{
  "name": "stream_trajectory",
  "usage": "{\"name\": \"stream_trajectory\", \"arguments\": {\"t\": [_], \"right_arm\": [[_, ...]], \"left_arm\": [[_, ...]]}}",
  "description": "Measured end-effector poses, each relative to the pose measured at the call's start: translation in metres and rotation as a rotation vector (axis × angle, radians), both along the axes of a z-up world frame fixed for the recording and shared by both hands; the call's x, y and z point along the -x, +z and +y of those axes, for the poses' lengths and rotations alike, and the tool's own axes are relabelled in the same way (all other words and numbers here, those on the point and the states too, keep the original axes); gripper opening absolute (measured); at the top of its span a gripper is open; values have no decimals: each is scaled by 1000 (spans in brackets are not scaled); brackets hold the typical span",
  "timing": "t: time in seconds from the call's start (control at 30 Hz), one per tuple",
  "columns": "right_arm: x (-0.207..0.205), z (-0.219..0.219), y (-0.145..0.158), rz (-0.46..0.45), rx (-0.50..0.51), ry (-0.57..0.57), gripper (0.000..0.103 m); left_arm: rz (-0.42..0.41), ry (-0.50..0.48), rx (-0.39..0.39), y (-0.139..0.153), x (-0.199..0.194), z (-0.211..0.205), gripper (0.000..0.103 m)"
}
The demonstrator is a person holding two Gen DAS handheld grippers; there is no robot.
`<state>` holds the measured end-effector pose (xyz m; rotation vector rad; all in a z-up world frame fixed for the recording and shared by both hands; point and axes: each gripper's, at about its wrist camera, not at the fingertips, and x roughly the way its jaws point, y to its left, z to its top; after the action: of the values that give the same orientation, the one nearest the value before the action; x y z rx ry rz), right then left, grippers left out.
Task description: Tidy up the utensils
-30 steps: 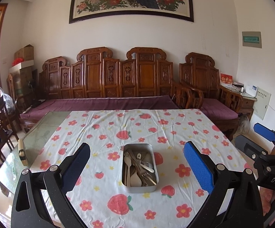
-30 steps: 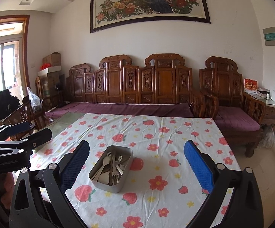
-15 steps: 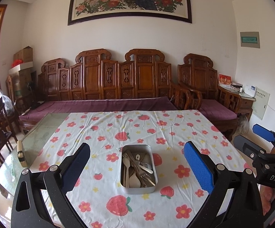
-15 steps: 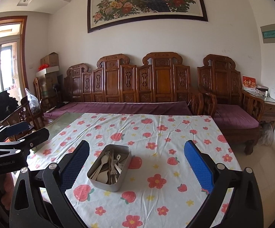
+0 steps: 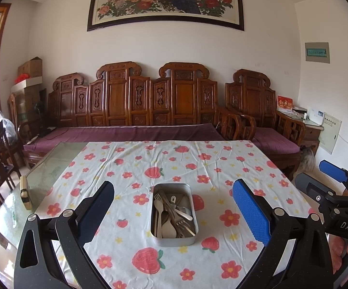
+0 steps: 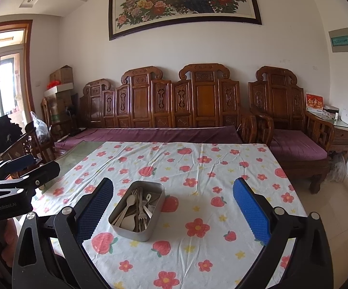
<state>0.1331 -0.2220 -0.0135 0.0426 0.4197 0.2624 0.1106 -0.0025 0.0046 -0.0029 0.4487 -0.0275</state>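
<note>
Both views have edged nearer the metal tin (image 5: pixel 174 214) of utensils (image 5: pixel 171 213) on the tabletop (image 5: pixel 130 163). Left gripper (image 5: pixel 174 213) and right gripper (image 6: pixel 172 208) gape wide, holding nothing. Nothing blocks the tin.

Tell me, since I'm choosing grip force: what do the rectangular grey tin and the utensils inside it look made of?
The rectangular grey tin looks like brushed metal: dull grey sheen, thin rounded walls. The silver forks appear to be polished steel, with bright glints. The pale beige spoons look matte, perhaps wood-fibre or plastic; I cannot tell which. Both grippers are open and hold nothing.
</note>
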Motion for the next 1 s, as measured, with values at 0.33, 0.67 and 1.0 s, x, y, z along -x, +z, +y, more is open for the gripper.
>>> {"name": "stream_trajectory", "arguments": {"t": [0.33, 0.67, 1.0], "right_arm": [[0, 0, 0, 0, 0, 0, 100], [0, 0, 0, -1, 1, 0, 100], [-1, -1, 0, 0, -1, 0, 100]], "left_arm": [[2, -1, 0, -1, -1, -1, 95], [2, 1, 3, -2, -2, -3, 95], [-2, -1, 1, -5, -2, -7, 95]]}}
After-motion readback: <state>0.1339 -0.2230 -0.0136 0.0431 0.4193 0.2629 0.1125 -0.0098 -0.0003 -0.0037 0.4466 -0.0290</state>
